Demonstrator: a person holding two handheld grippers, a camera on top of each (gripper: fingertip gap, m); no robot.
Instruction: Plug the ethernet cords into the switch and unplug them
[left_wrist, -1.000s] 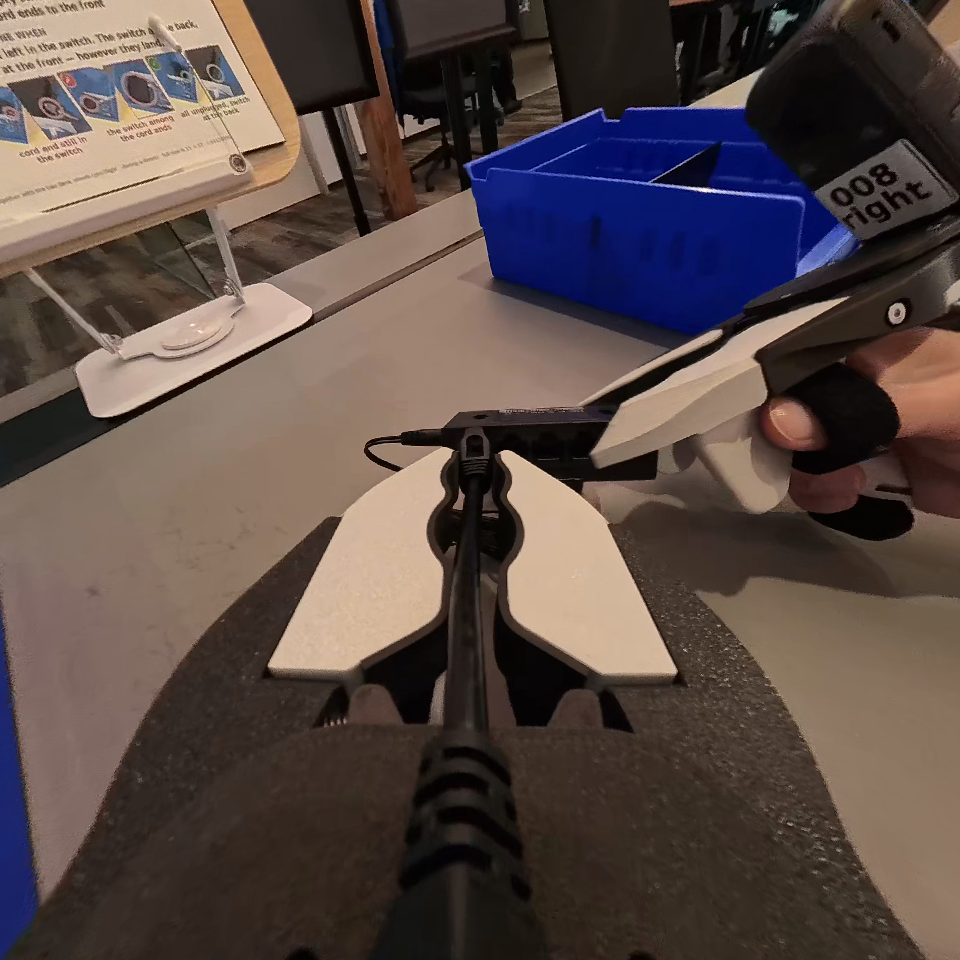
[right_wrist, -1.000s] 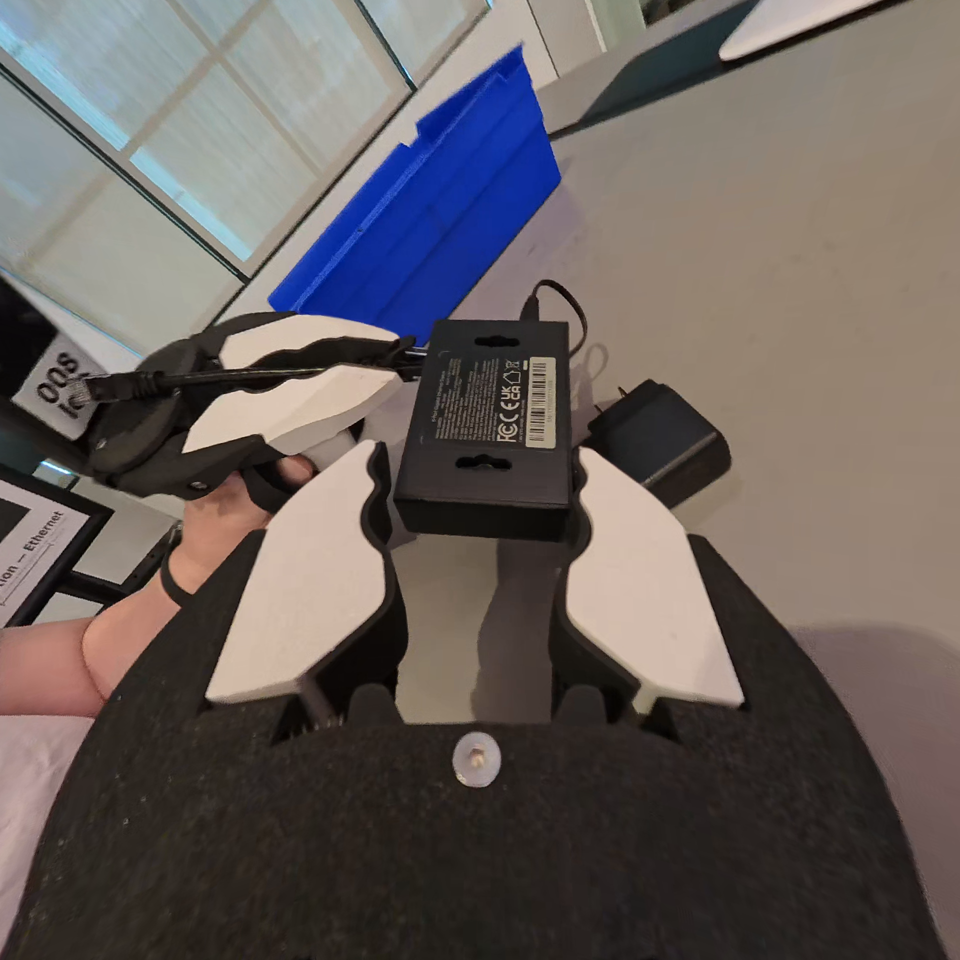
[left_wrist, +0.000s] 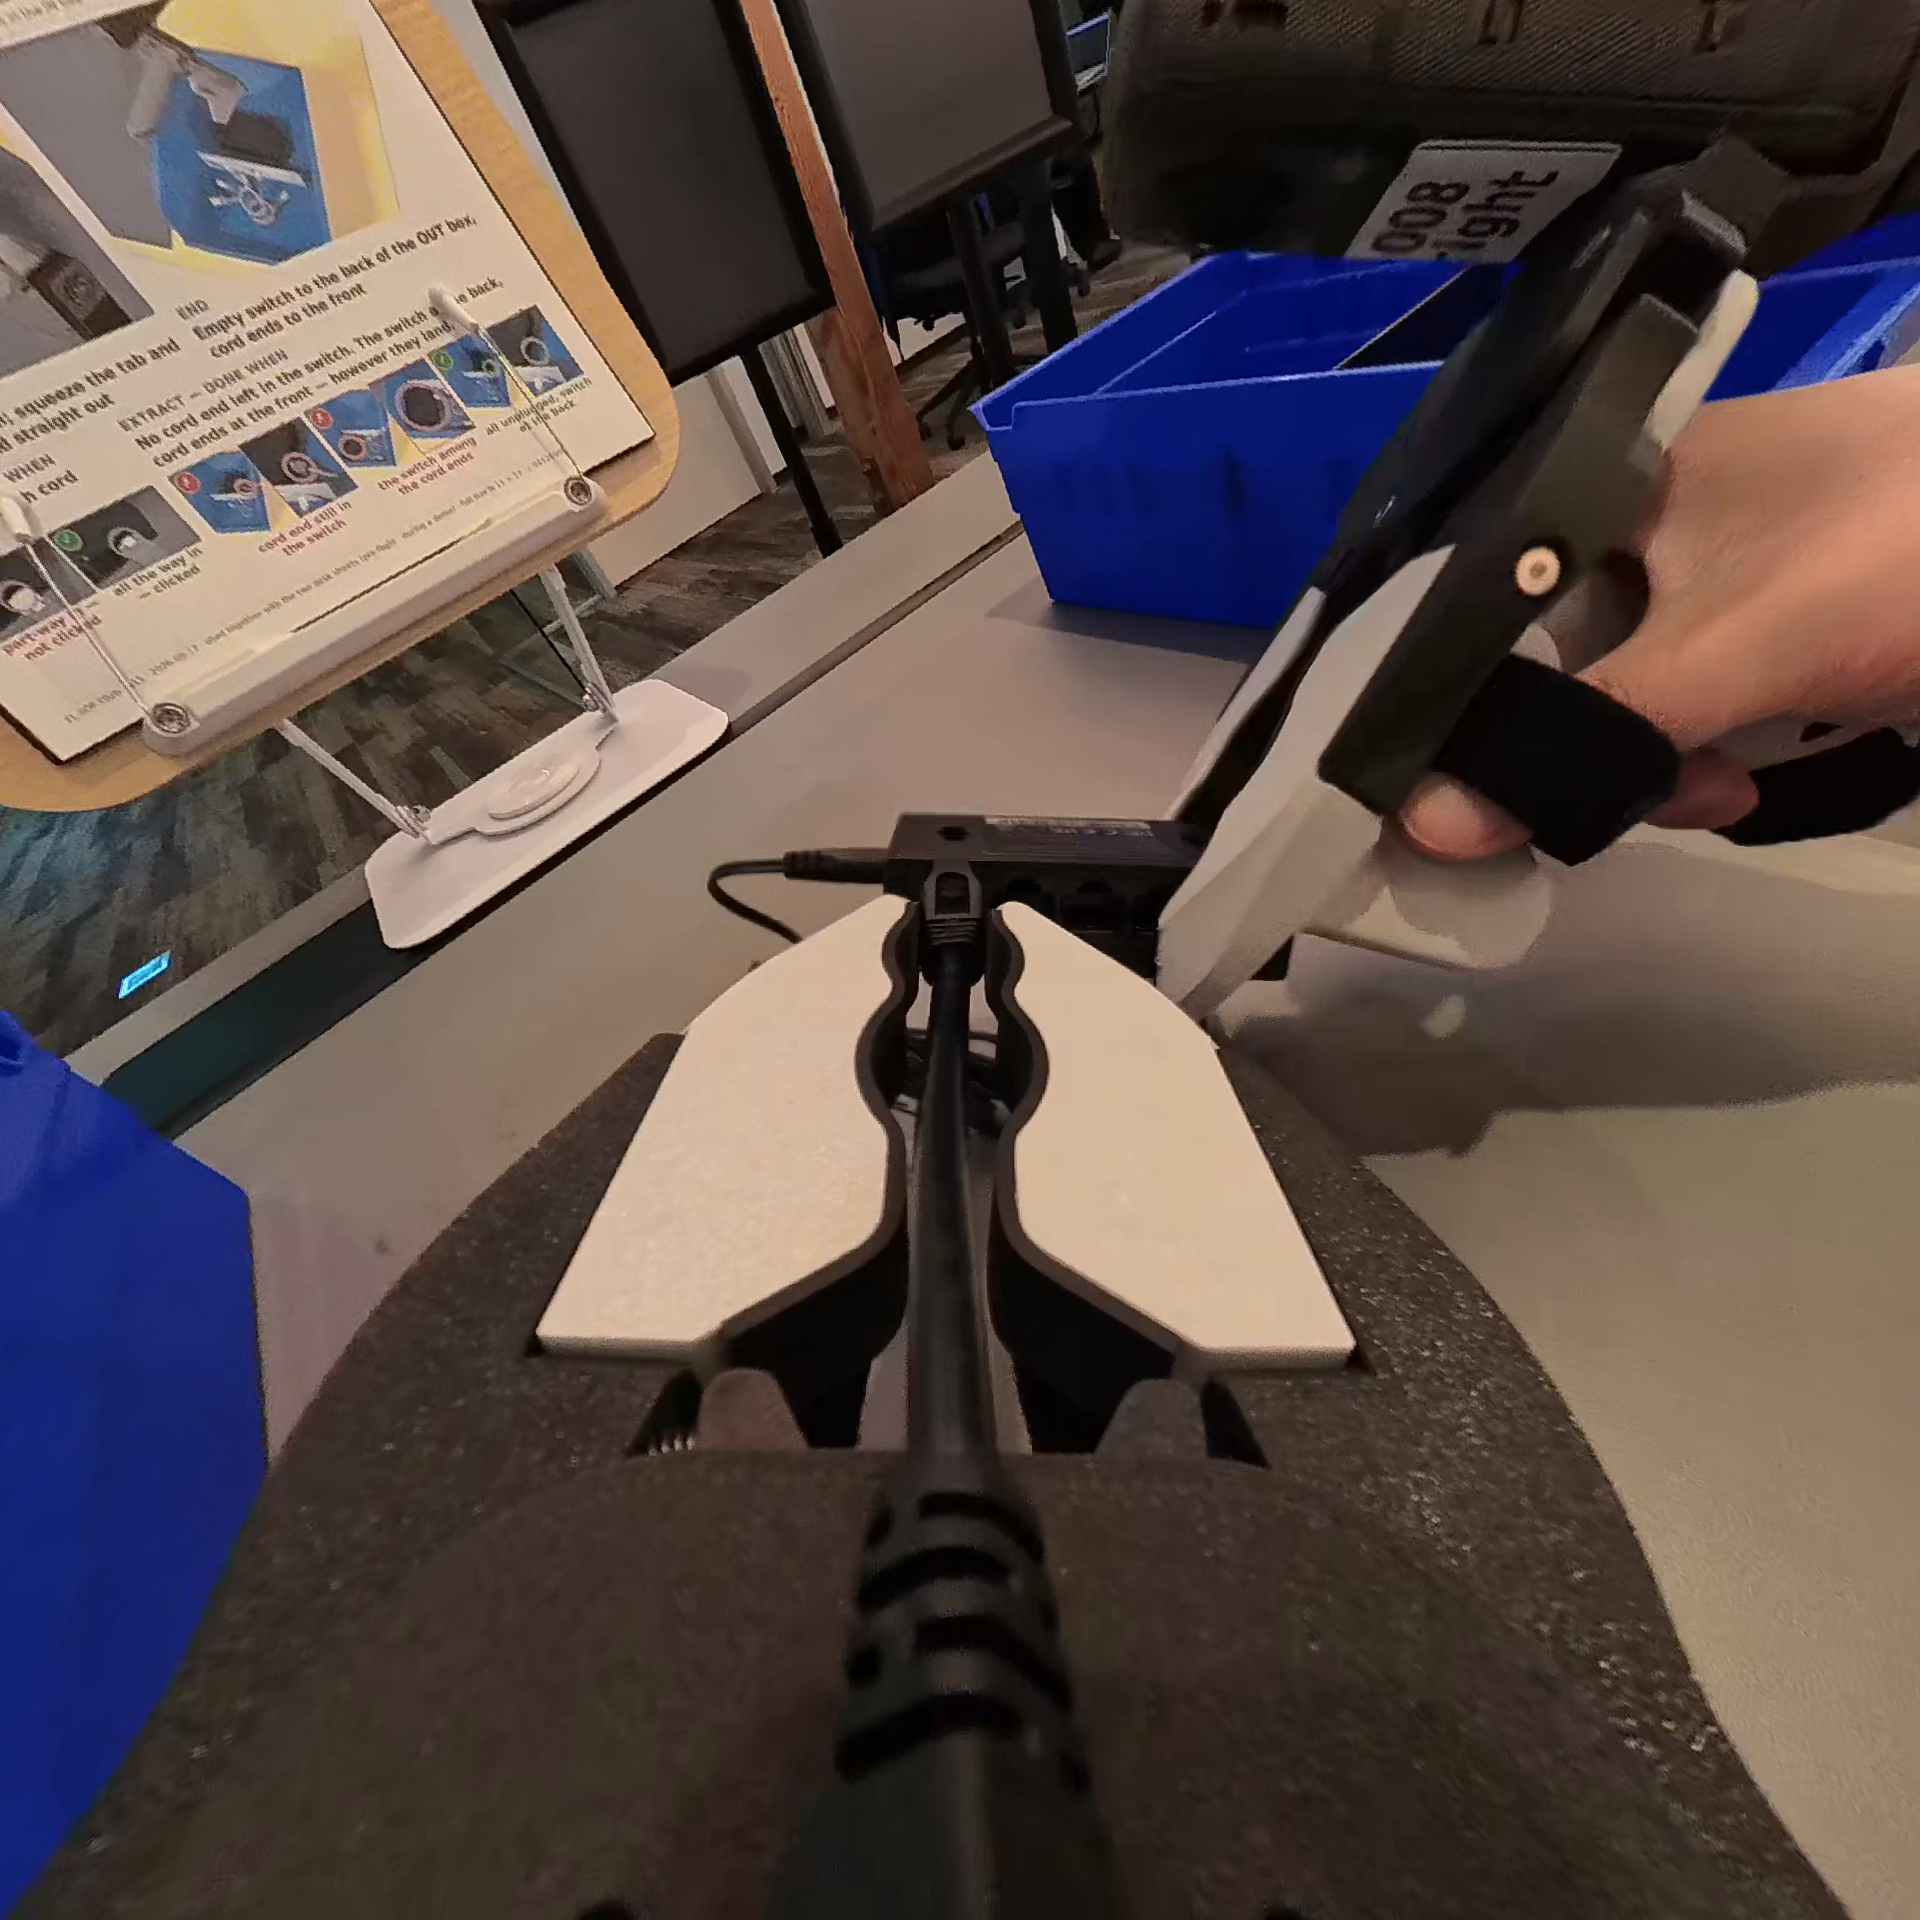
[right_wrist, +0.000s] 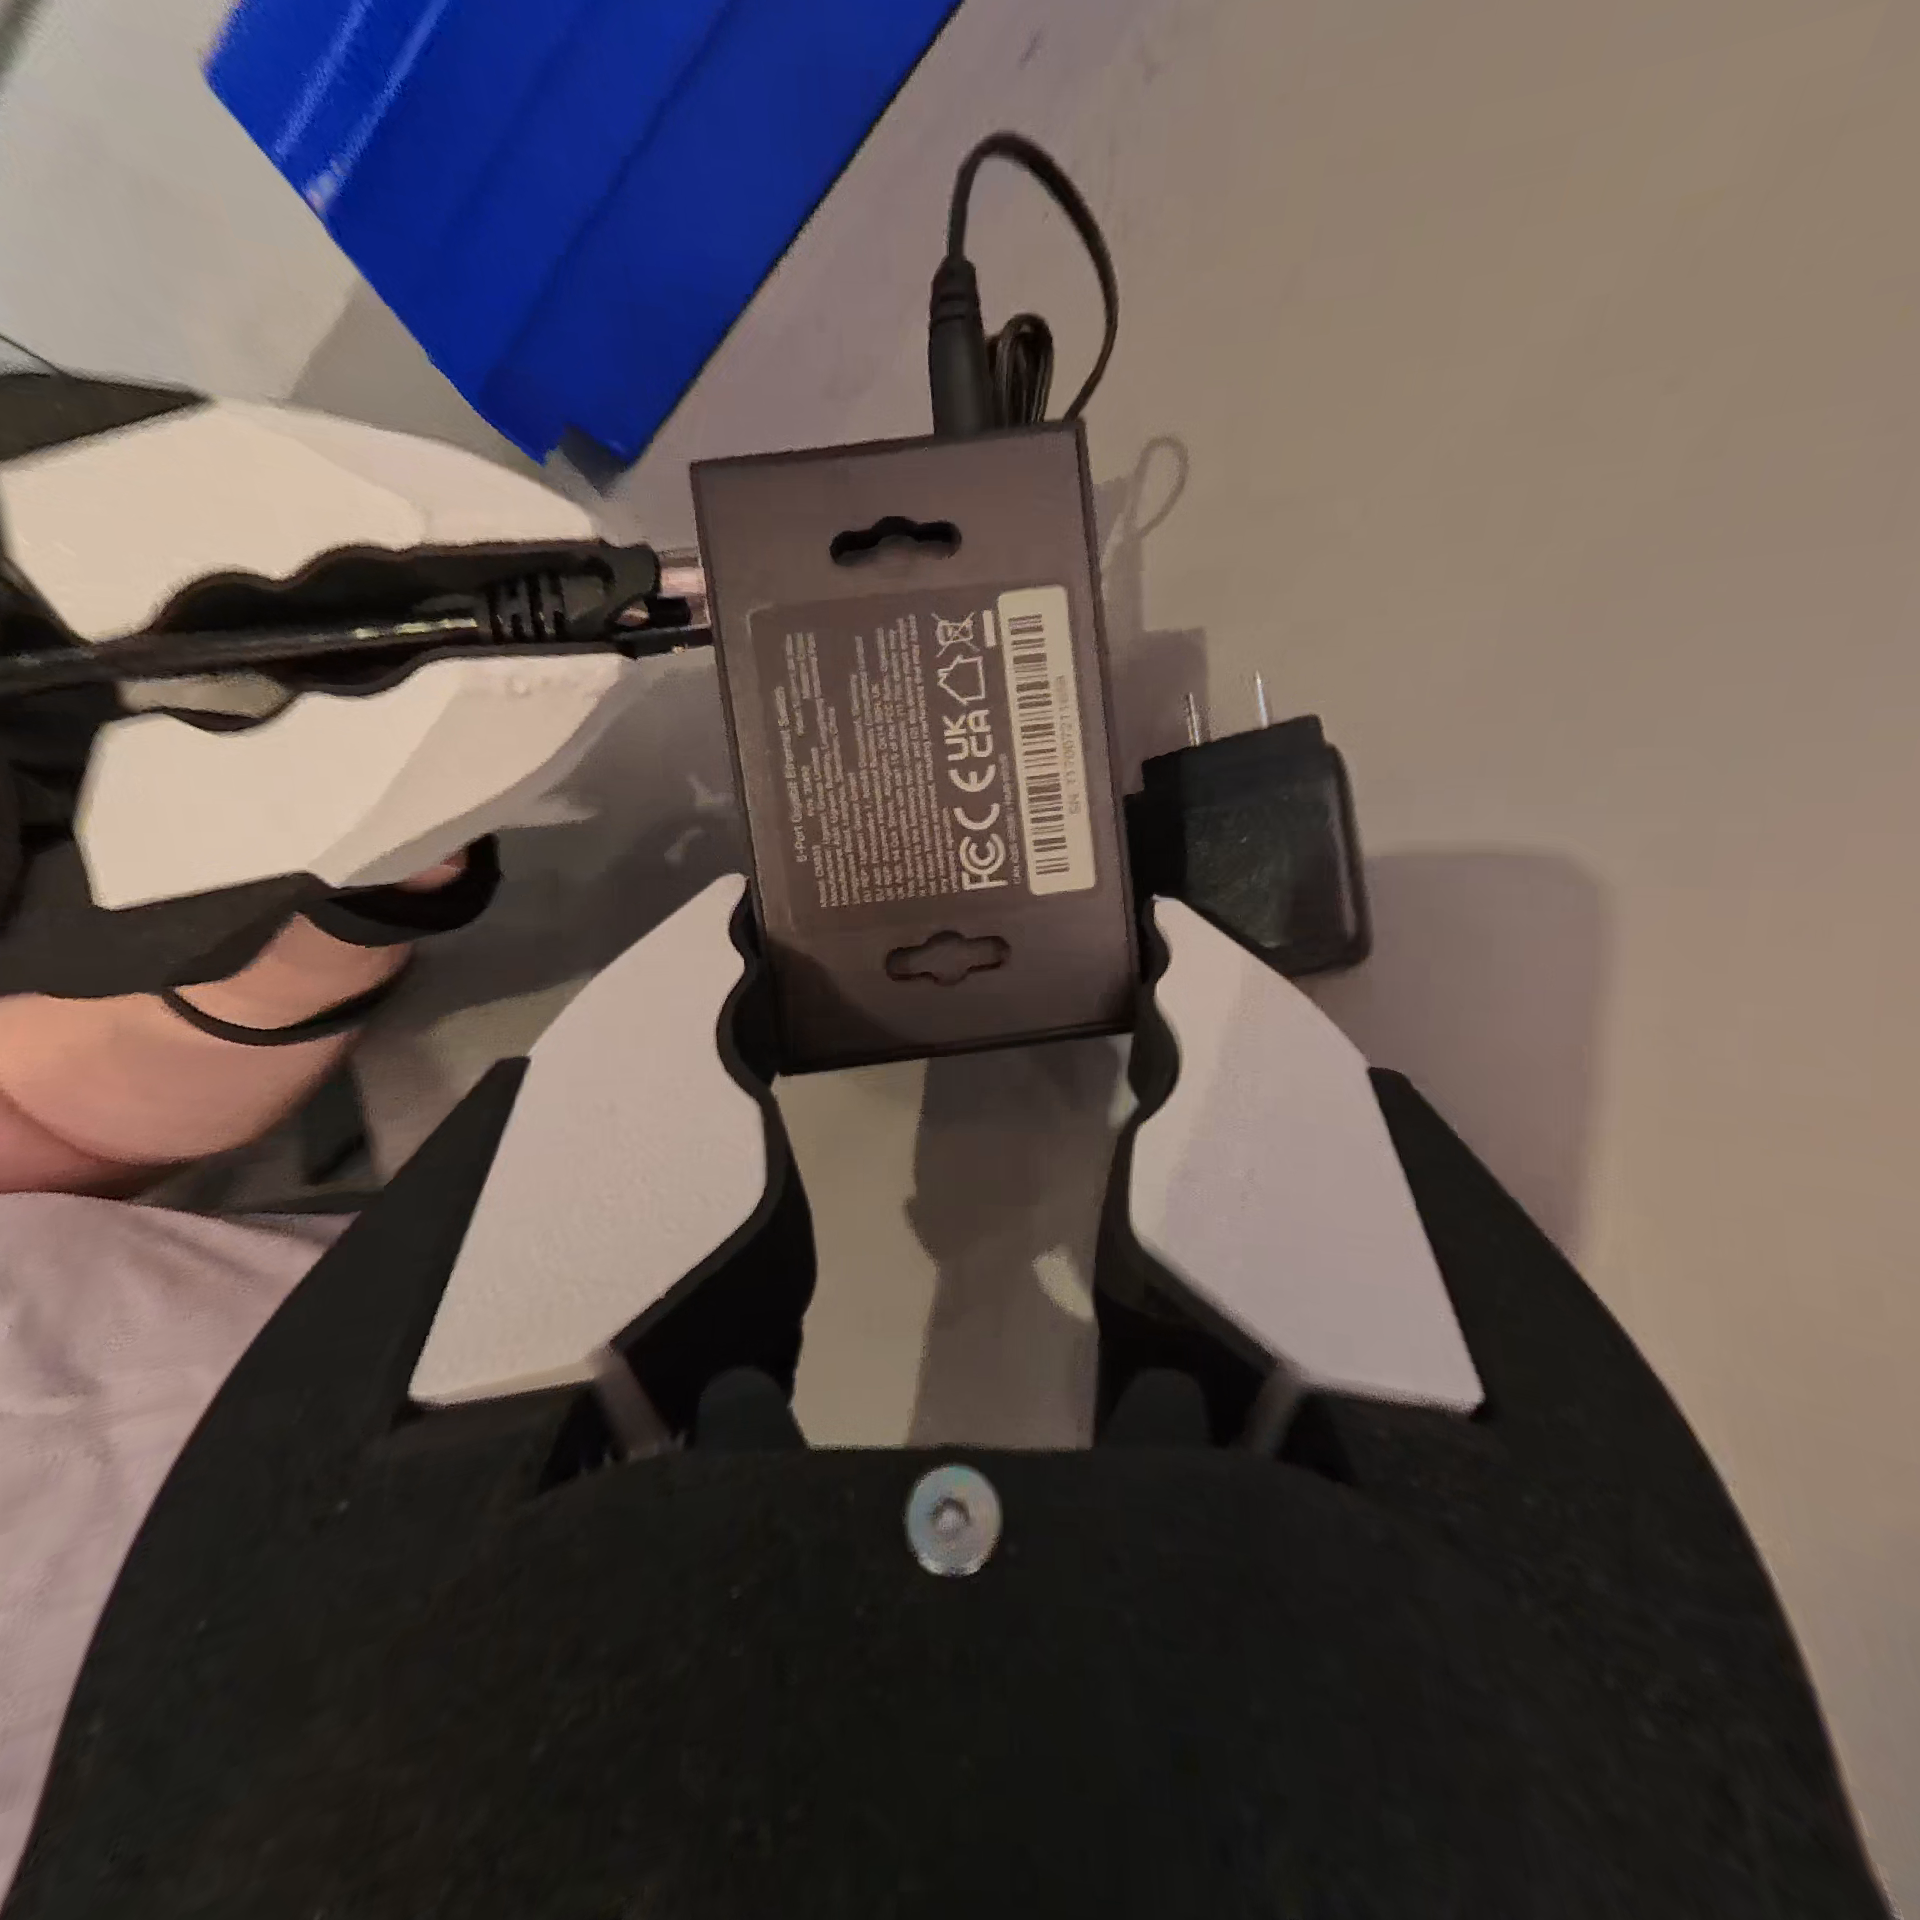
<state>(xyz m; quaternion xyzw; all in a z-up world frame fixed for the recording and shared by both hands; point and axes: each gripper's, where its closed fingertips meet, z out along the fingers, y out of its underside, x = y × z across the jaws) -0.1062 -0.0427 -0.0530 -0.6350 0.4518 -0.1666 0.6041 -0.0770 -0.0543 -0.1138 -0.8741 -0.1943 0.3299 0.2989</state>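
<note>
A black ethernet switch (right_wrist: 914, 727) lies label side up on the grey table. My right gripper (right_wrist: 948, 914) is shut on its near end, with a pad pressed on each side. In the left wrist view the right gripper's fingers (left_wrist: 1278, 831) come down over the switch (left_wrist: 1049, 831) from the right. My left gripper (left_wrist: 953, 920) is shut on a black ethernet cord (left_wrist: 948, 1091). The cord's connector (left_wrist: 951, 894) meets a port at the left end of the switch's front. In the right wrist view the connector (right_wrist: 561, 608) touches the switch's left side. How deep it sits is unclear.
A thin power cable (right_wrist: 1039, 260) loops from the switch's far end, and a black power adapter (right_wrist: 1257, 842) lies just right of it. A blue bin (left_wrist: 1195, 468) stands behind, another blue bin (left_wrist: 104, 1351) is at the near left, and an instruction board on a stand (left_wrist: 260, 364) is at the far left.
My right gripper has tilted steeper and moved forward, so the switch sits deeper between its fingers. My left gripper keeps the cord and has pushed the connector against the switch.
</note>
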